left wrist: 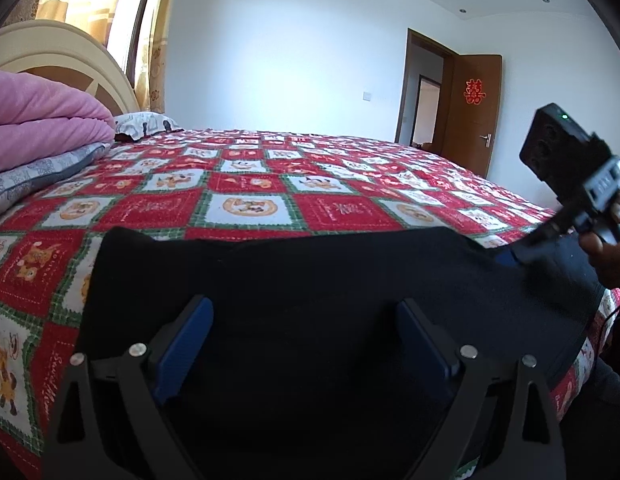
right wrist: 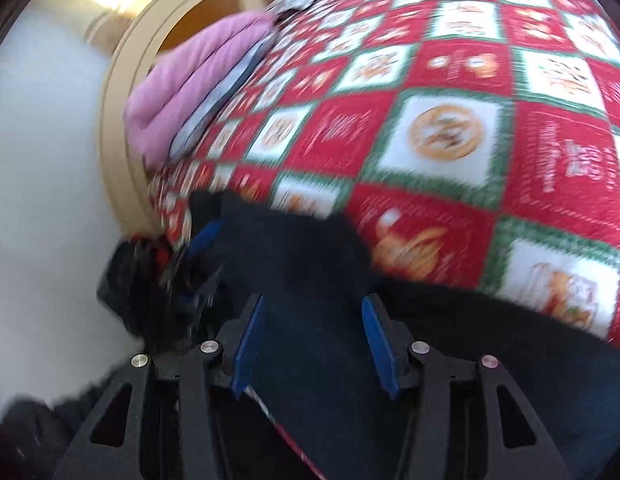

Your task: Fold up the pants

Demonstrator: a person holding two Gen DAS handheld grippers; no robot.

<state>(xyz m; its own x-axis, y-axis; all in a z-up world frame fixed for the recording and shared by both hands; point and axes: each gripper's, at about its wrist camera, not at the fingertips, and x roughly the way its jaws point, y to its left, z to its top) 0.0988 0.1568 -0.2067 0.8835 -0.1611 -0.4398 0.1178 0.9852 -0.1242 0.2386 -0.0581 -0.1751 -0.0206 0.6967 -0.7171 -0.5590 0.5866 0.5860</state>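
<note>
We see a bedroom, anchored on the bed, which carries a red, white and green patchwork cover. At its head, a cream curved headboard. A folded pink quilt on a grey patterned one sits at the head end, with a patterned pillow beside them. Behind the headboard we note a bright window with yellow curtains. Beyond the bed, a plain white wall with a switch plate. Past the foot end, an open brown door bearing a red paper emblem. White ceiling with recessed spotlights. Daylight throughout.
</note>
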